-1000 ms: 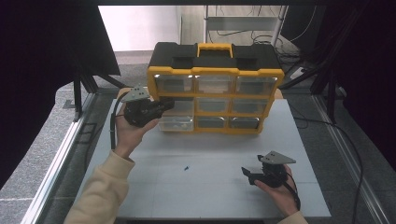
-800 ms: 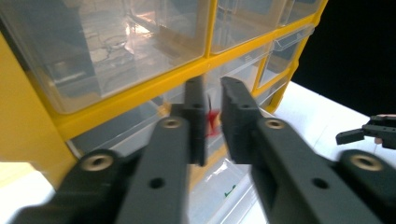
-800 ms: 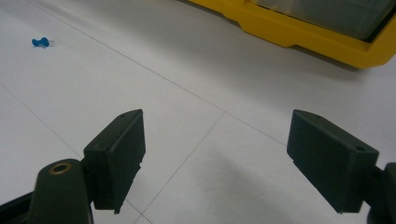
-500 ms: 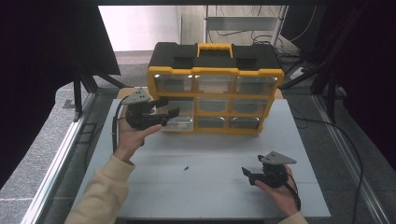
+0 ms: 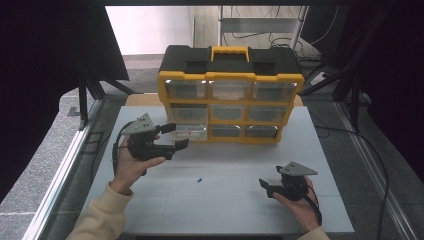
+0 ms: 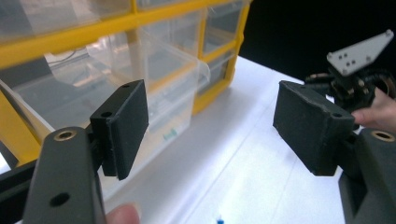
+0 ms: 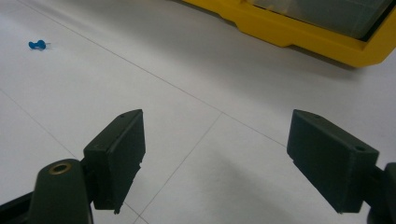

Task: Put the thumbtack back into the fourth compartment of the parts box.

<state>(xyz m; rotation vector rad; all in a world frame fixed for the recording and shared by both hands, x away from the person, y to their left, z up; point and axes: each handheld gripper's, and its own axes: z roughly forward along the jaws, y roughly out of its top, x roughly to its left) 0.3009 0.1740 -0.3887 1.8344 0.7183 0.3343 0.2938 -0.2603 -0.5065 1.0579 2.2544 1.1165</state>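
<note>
- at the table's far edge: yellow-and-black drawer cabinet, three by three clear drawers, base reaching back to the table's far side.
- bottom-left drawer is pulled out past the cabinet face; in the left gripper view its clear front wall juts out toward the camera.
- left gripper is held above the table just in front of that open drawer, jaws spread wide, nothing between them. one jaw sits close to the drawer's front; contact can't be told.
- left gripper view: gap between the pads looks onto bare white table beside the drawer front.
- right gripper is low over the near right part of the table, well apart from the cabinet. jaws spread wide, holding nothing.
- right gripper view: bare table under the jaws, cabinet's yellow base ahead, clear strip of table between.
- small blue pushpin lies on the table between the two grippers, nearer the left one, apart from both. it also shows on its side in the right gripper view.
- open room: broad bare table from the cabinet front to the near edge, both sides. pin is the one loose item on it.
- table's left edge runs along a metal rail, close to the left forearm.
</note>
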